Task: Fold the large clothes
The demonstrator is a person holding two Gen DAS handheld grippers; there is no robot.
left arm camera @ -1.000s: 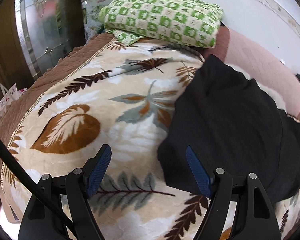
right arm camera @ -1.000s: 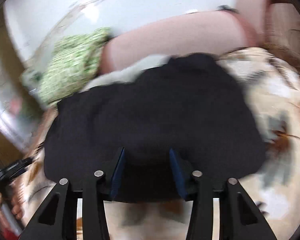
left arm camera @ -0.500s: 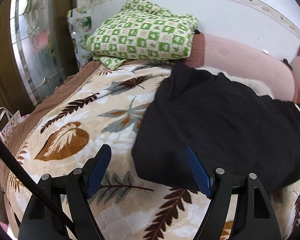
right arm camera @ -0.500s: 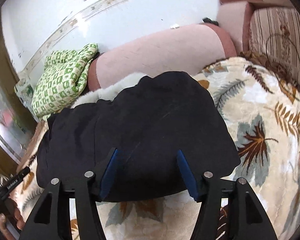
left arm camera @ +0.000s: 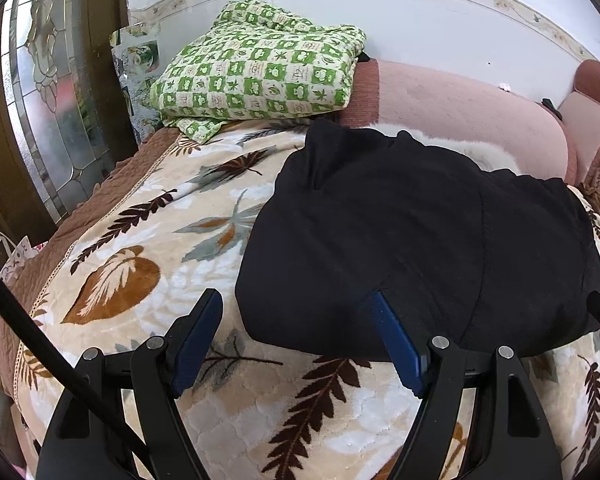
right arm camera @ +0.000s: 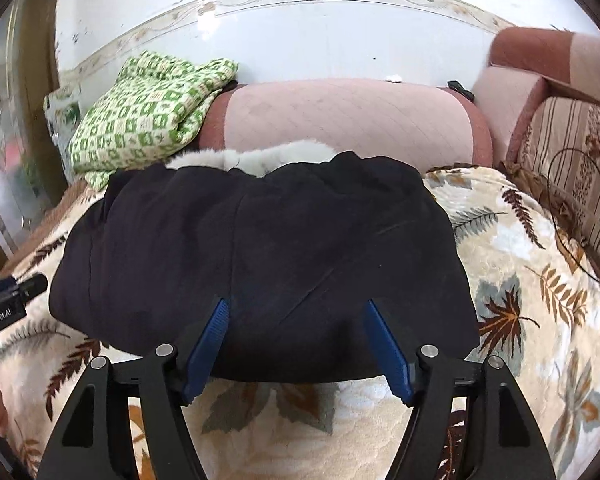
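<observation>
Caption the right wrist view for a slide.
Right hand-held gripper opening, nothing between its fingers, over a folded black garment on a leaf-print blanket.

The folded black garment (right arm camera: 260, 260) is matt, soft cloth, with white fluffy fur trim (right arm camera: 256, 158) at its far edge. It lies on a plush, embossed fleece blanket printed with brown leaves (left arm camera: 140, 280). The green-and-white checked cloth bundle (left arm camera: 260, 72) looks like thin woven cotton. The pink sofa back (right arm camera: 340, 120) is quilted fabric. The wall (right arm camera: 300, 40) is glossy white tile.
</observation>
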